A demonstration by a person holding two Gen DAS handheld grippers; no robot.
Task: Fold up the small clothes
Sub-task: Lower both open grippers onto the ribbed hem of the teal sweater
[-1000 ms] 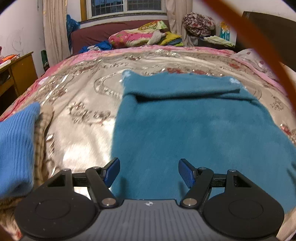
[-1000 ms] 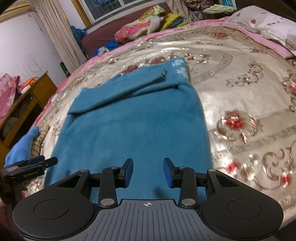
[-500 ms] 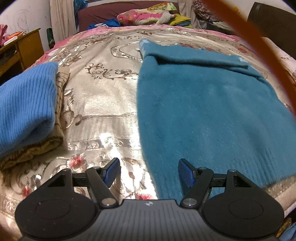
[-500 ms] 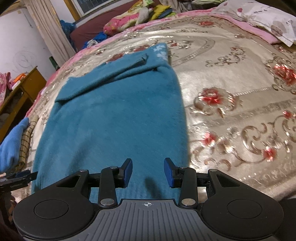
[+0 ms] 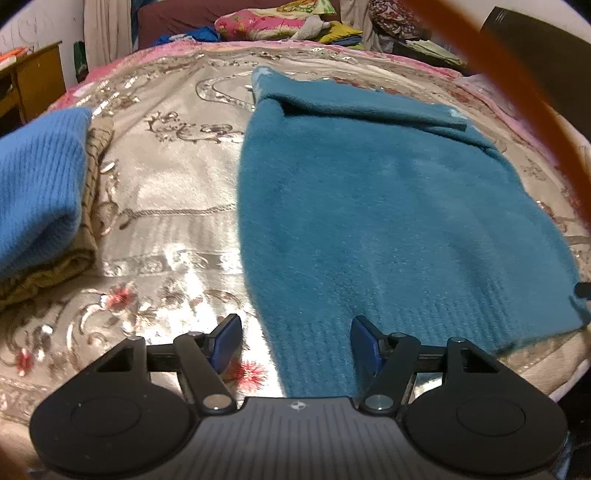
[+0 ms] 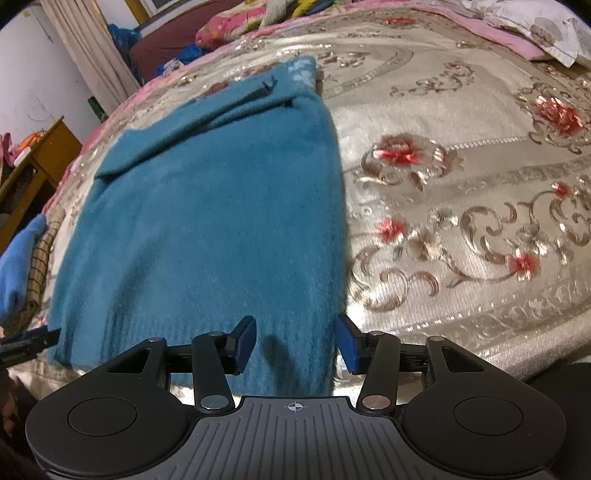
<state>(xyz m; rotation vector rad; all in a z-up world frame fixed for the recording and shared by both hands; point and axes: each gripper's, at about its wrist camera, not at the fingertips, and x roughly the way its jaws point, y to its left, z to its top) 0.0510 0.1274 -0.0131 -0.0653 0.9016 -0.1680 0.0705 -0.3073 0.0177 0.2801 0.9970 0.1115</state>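
A teal knit sweater (image 5: 376, 206) lies flat on the bed, sleeves folded across its far end, ribbed hem nearest me. It also shows in the right wrist view (image 6: 207, 221). My left gripper (image 5: 295, 341) is open and empty, just above the hem's near left corner. My right gripper (image 6: 295, 345) is open and empty, over the hem's near right corner. The left gripper's tip shows at the left edge of the right wrist view (image 6: 29, 341).
A folded blue knit (image 5: 37, 184) lies on a tan folded garment (image 5: 92, 192) to the left. The patterned bedspread (image 6: 461, 206) reaches the bed's near edge just below the hem. Pillows and piled clothes (image 5: 280, 26) lie at the far end. A wooden desk (image 5: 33, 77) stands left.
Both grippers have drawn back toward me along the sweater, from over its middle to its near hem. The right jaws have opened wider. The sweater has not moved.
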